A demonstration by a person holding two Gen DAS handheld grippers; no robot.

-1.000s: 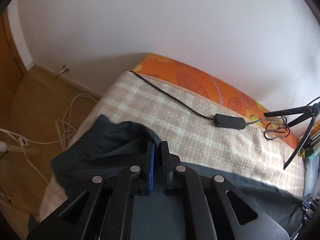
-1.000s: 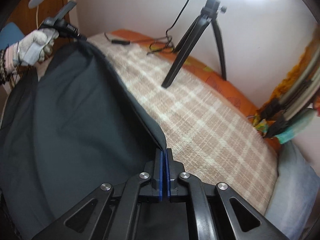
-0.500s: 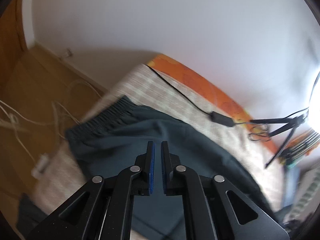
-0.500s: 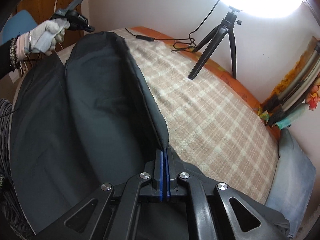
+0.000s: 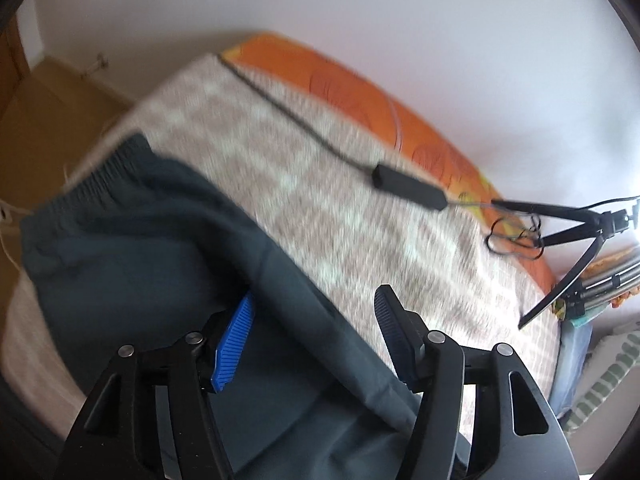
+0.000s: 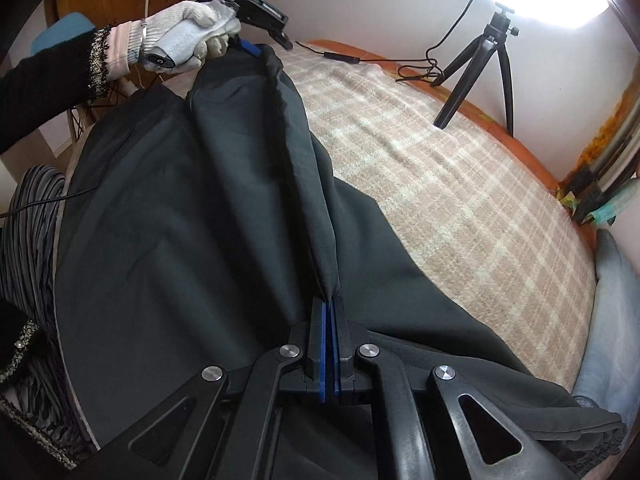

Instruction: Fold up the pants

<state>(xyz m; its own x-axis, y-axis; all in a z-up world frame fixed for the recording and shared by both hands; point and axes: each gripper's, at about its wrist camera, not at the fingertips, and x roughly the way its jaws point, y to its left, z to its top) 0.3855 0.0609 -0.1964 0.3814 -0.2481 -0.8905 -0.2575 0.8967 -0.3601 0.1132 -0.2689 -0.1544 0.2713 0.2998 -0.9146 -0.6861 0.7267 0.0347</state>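
Dark grey pants (image 6: 180,200) lie along the near side of a bed, one leg folded lengthwise over the other. My right gripper (image 6: 330,300) is shut on the hem end of the folded edge. My left gripper (image 5: 316,296) hovers over the waist end (image 5: 140,232). Its jaws are opening, and a ridge of dark fabric runs between the pads without being pressed. In the right wrist view a white-gloved hand (image 6: 192,28) holds the left gripper (image 6: 266,45) at the far end of the fold.
A beige plaid blanket (image 6: 440,160) covers the bed over an orange sheet (image 5: 360,92). A black tripod (image 6: 476,52) and a cable with an inline box (image 5: 408,186) sit by the wall. A blue-grey pillow (image 6: 612,320) is at the right, wooden floor (image 5: 44,120) beyond the waist end.
The left jaws went from shut on the waist fabric to wide apart, letting it go. The raised fold has come down onto the other leg. The right gripper kept its grip while moving.
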